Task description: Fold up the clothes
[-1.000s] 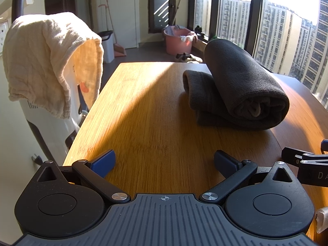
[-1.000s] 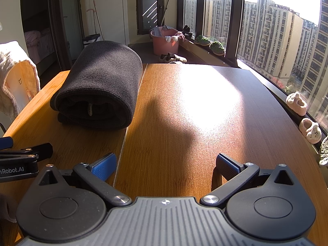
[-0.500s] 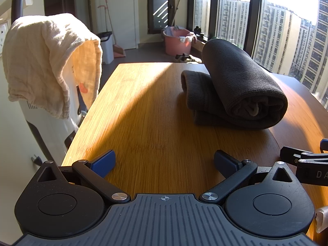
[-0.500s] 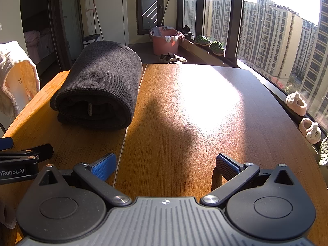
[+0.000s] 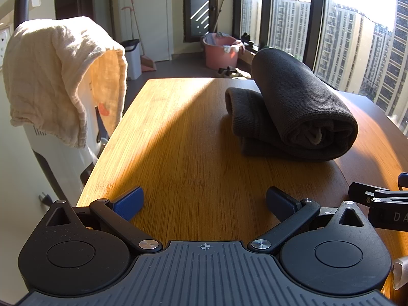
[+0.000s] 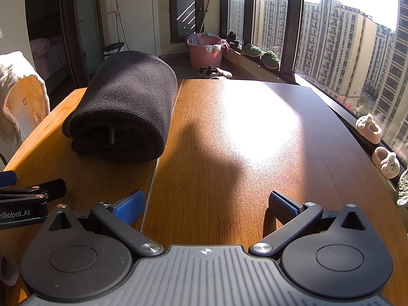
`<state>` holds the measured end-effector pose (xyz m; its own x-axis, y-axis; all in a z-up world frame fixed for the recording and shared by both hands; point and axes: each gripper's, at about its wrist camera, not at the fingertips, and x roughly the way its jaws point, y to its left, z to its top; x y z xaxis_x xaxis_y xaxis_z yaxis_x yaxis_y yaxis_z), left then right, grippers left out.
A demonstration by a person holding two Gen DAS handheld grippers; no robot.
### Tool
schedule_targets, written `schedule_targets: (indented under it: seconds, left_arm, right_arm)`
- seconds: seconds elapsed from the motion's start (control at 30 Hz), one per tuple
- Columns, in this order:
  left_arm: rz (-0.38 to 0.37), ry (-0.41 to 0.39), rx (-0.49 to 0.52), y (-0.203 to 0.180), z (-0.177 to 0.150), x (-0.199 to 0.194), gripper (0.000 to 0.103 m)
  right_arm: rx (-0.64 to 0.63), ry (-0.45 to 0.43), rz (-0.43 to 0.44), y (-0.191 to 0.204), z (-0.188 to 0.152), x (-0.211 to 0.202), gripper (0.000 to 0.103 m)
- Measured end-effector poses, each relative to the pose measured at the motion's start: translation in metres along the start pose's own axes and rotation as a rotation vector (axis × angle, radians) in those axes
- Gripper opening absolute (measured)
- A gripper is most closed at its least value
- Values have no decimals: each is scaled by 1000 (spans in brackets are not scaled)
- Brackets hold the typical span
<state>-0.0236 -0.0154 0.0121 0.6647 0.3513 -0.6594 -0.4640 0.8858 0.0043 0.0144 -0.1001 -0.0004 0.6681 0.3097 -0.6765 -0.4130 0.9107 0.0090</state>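
Rolled garment (image 5: 303, 104) — lengthwise along table (image 5: 178, 153)

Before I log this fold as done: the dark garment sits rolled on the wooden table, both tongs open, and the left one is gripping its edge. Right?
Not quite. In the left wrist view the left tongs hold nothing; the dark garment lies well beyond them. The rest stands: rolled, on the wooden table, right tongs open too.

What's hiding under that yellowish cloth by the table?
The cream cloth drapes over a white appliance; only its lower body and a plug show. Its top is covered, so what it is stays unclear.
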Motion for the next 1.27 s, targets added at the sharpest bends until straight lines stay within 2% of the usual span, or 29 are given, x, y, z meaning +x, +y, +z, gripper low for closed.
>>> schedule_targets:
  seconds: [0.7,1.27]
  left_arm:
    - [0,1,0,0,1,1,103]
    - [-6,3,5,1,1,0,103]
  right_arm:
    - [0,2,-6,0,0,0,103]
    - [-22,8,22,-2,0,-2,103]
